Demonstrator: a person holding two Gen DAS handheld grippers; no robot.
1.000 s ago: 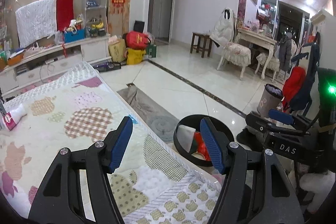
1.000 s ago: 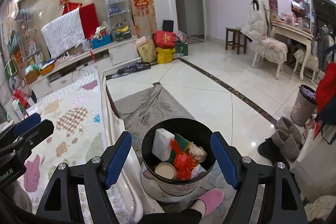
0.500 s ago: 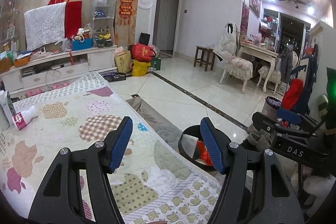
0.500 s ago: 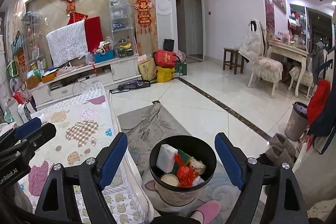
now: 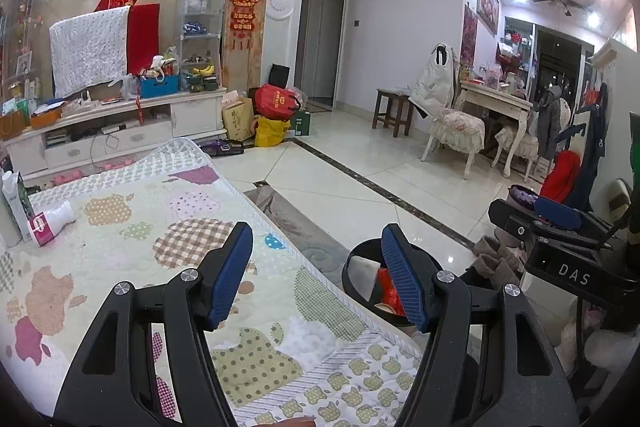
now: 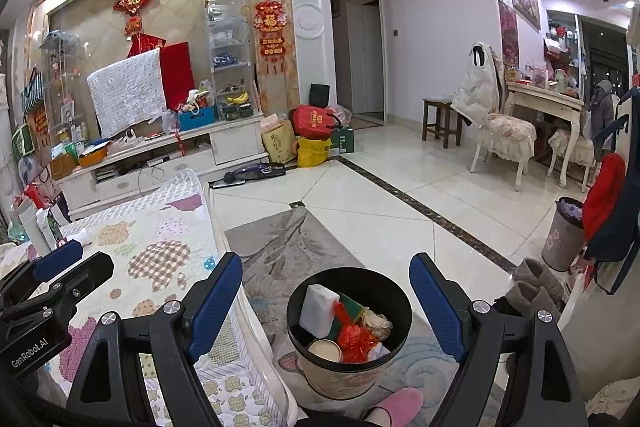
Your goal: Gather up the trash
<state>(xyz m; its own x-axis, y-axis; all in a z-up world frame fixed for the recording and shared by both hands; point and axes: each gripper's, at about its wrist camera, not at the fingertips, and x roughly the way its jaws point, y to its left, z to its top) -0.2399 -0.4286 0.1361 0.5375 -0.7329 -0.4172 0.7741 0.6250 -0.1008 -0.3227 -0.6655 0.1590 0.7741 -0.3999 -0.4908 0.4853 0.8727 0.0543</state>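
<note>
Both grippers gape wide and hold nothing: the left gripper (image 5: 316, 259) above the quilt (image 5: 120, 247), the right gripper (image 6: 326, 289) over the bin (image 6: 384, 363).

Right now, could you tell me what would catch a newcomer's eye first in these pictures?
The black trash bin on the floor rug beside the quilted surface, holding a white block and red wrapper. Next, the open blue-padded right hand-held gripper framing it. Then the white bottle lying on the quilt's far left.
</note>
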